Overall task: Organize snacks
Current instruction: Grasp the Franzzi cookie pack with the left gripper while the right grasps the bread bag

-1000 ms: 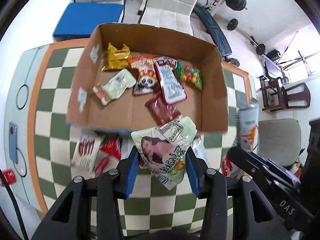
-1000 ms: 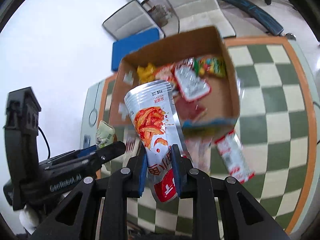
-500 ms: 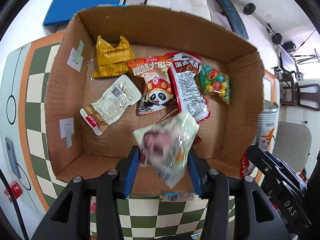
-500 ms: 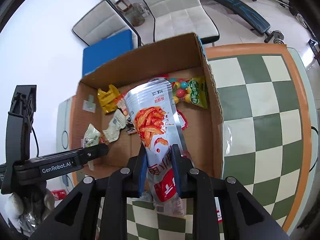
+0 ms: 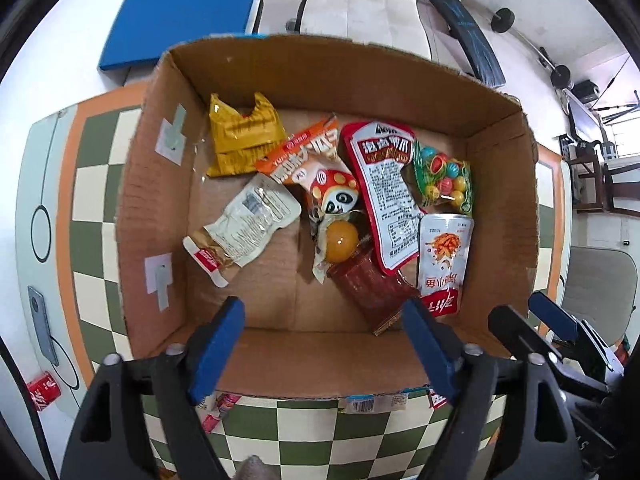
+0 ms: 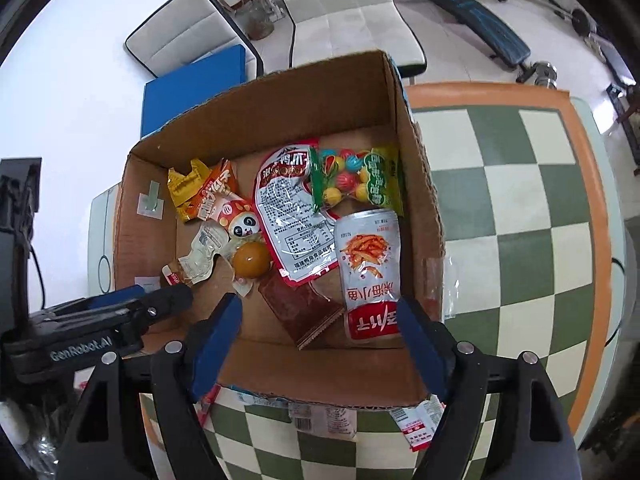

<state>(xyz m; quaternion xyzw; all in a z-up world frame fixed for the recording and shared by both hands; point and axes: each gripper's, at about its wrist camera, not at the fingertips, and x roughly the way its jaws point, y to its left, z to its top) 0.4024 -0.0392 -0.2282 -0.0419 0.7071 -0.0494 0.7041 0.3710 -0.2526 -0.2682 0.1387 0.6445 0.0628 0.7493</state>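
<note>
An open cardboard box stands on the checkered table and holds several snack packs. The silver pack with red strips lies at the box's right side. A pack with an orange ball lies in the middle, below the panda pack. My left gripper is open and empty above the box's near wall. My right gripper is open and empty over the box's near part. The left gripper also shows in the right wrist view.
More snack packs lie on the table under the box's near edge. A red can stands at the table's left corner. Chairs and a blue mat are beyond the table.
Both grippers opened. The pack with the woman's picture dropped from the left gripper into the box's middle. The silver pack dropped from the right gripper into the box's right side.
</note>
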